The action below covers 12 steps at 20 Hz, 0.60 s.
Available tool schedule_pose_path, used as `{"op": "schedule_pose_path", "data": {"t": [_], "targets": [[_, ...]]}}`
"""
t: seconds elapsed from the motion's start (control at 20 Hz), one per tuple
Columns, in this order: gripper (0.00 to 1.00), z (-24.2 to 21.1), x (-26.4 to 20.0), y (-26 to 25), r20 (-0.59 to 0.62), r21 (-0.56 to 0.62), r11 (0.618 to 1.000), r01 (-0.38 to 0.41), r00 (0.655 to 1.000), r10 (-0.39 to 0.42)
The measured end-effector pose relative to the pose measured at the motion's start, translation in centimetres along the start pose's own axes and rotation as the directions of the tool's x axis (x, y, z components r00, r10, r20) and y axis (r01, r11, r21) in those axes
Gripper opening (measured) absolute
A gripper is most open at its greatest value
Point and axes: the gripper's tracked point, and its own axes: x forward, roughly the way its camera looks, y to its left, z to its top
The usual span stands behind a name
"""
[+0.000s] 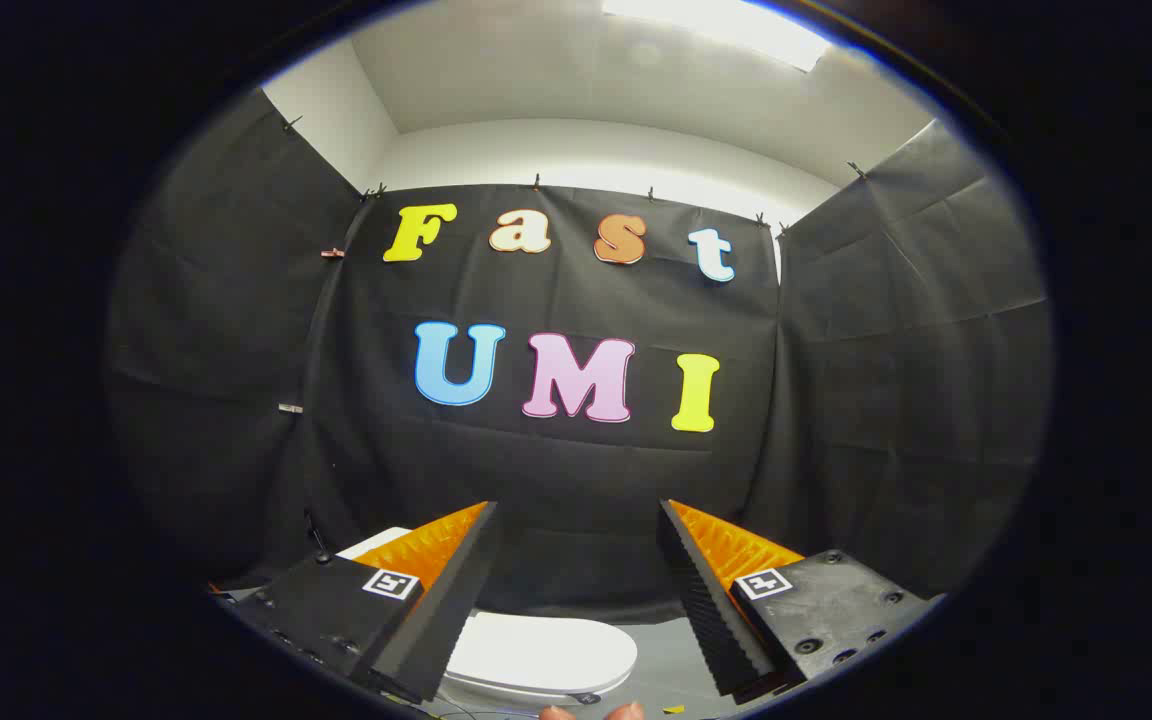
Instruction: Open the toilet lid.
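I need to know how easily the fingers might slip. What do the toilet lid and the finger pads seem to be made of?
Toilet lid: probably hard glossy white plastic, smooth with a soft sheen, lying closed. Fingers: inner pads look like black ribbed rubber or foam, with orange ridged outer faces; they stand open above the lid, touching nothing.

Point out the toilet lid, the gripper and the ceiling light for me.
toilet lid [546, 650]: gripper view, flat white top, lying shut between the fingers.
gripper [576, 520]: gripper view, midway between its open fingertips, nothing held.
ceiling light [726, 25]: gripper view, bright panel's middle.
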Motion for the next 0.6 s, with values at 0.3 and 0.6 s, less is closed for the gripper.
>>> {"op": "schedule_pose_path", "data": {"t": [0.3,0.6], "targets": [[0.99,-0.9,0.1,-0.5,-0.013,-0.017,1.0,0.009,1.0,-0.009],[0.99,-0.9,0.1,-0.4,-0.019,-0.02,1.0,0.006,1.0,-0.006]]}}
